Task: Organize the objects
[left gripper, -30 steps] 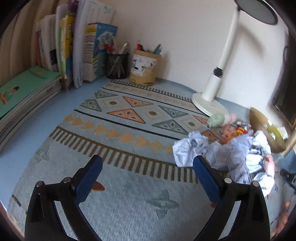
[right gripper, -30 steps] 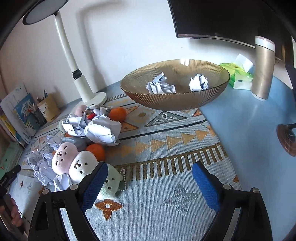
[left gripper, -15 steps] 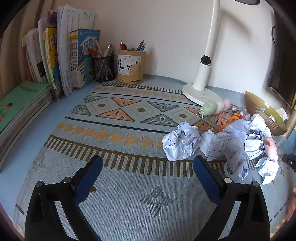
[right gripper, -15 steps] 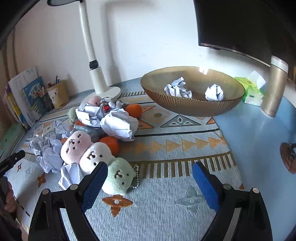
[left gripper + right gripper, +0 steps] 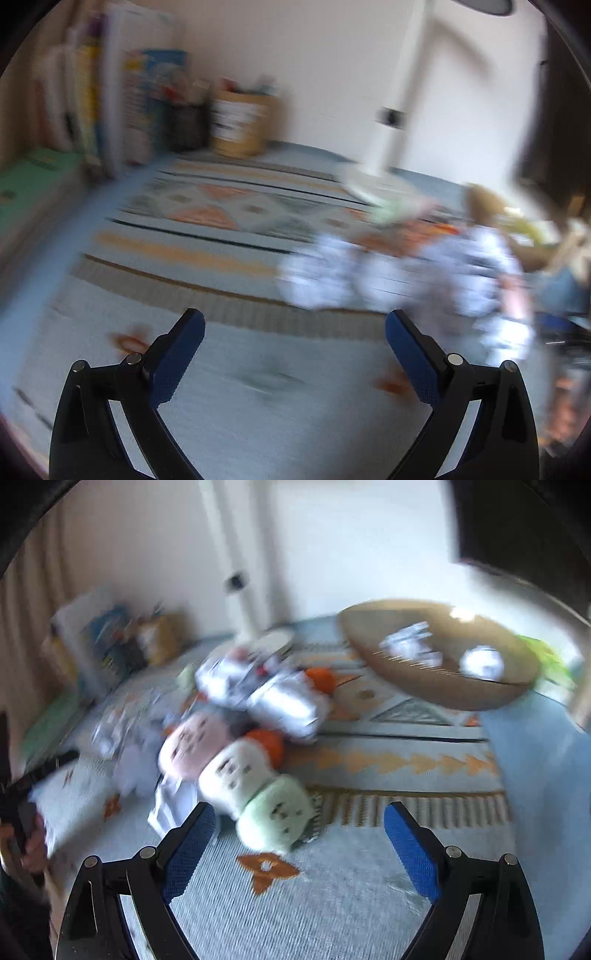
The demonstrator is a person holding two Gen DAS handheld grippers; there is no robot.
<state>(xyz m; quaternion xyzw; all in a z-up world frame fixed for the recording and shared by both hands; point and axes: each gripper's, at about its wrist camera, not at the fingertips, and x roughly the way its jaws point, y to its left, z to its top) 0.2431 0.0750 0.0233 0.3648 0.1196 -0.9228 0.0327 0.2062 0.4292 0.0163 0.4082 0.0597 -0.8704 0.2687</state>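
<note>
on the patterned mat [image 5: 369,897] one gold bowl [image 5: 436,686] holds two paper balls [image 5: 480,662]; three plush toys [image 5: 236,771] and two oranges [image 5: 321,677] lie beside it. left gripper [image 5: 295,332] and right gripper [image 5: 299,821] both gape wide, empty.

Blurred patterned mat [image 5: 229,236], white lamp stand [image 5: 391,122], upright books [image 5: 110,110], pen holders [image 5: 240,125] behind.

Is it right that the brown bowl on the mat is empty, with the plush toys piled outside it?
Not quite: the brown bowl isn't empty. The right wrist view shows two crumpled paper balls inside it. The plush toys do lie outside it on the mat.
</note>
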